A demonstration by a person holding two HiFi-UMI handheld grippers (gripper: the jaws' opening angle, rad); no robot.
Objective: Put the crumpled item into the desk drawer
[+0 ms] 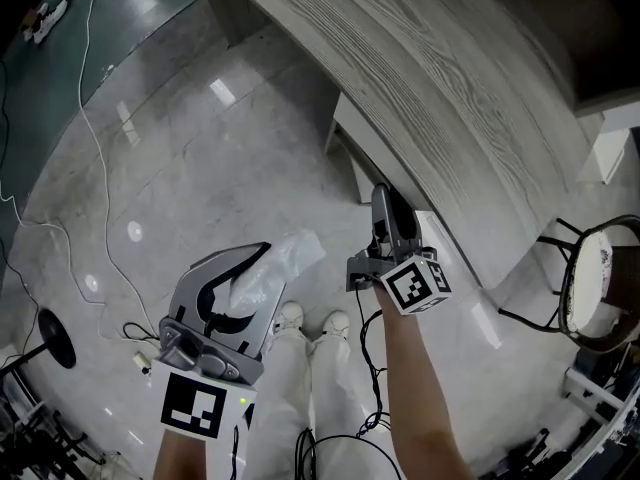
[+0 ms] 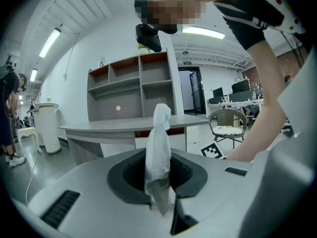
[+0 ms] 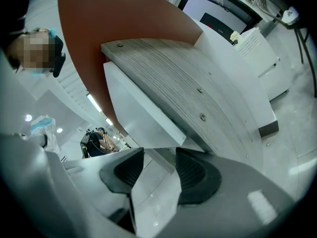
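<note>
The crumpled white thin-plastic bag (image 1: pixel 290 255) stands pinched in the narrowed jaws of the left tool (image 2: pixel 159 196), lower left of centre in the head view, apart from the grey wood-grain worktop (image 1: pixel 450 88) at upper right. It looks light, soft and slippery, so a firm hold on its bunched base seems best. The right tool (image 3: pixel 157 168) gapes wide and empty by the white panel (image 3: pixel 138 108) under the worktop.

The person wears white trousers (image 1: pixel 300 388) and white shoes (image 1: pixel 290 315), lower middle of the head view, with thin black cables (image 1: pixel 372 368) beside them. A black short sleeve with white stripes (image 2: pixel 247 19) shows upper right in the left gripper view. The pale grey left hand-held gripper (image 1: pixel 245 283) and the darker right hand-held gripper (image 1: pixel 388 213) each bear a black-and-white marker cube.
</note>
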